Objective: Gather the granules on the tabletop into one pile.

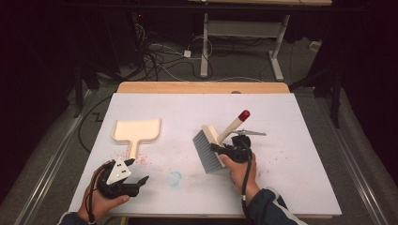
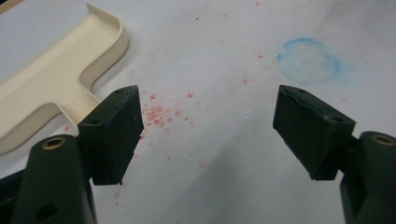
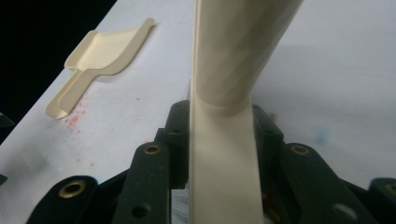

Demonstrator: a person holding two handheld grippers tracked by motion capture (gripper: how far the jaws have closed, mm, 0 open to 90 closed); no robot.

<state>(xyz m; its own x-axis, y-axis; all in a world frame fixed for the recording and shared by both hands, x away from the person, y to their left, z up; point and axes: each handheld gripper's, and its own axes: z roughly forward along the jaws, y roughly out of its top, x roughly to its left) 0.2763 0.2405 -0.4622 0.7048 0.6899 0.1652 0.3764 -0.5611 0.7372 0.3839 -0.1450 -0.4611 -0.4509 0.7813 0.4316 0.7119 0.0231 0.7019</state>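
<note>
A cream hand brush (image 1: 213, 143) with grey bristles and a red-tipped handle is lifted over the middle of the white table, bristles slanting down to the left. My right gripper (image 1: 226, 151) is shut on the brush; its two black jaws clamp the cream body (image 3: 223, 163) from both sides. A cream dustpan (image 1: 137, 131) lies flat at the table's left, handle toward me, also seen as the dustpan (image 3: 100, 53) from the right gripper. Red crumbs (image 2: 156, 114) are scattered by that handle. My left gripper (image 1: 136, 172) hovers open near the front left edge, nothing between its jaws (image 2: 205, 135).
A faint blue ring stain (image 1: 174, 178) marks the table (image 1: 291, 140) between the two hands, the same stain (image 2: 308, 59) lying ahead of the left gripper. More red specks lie right of the brush. Beyond the table's far edge are cables and a desk frame (image 1: 244, 42).
</note>
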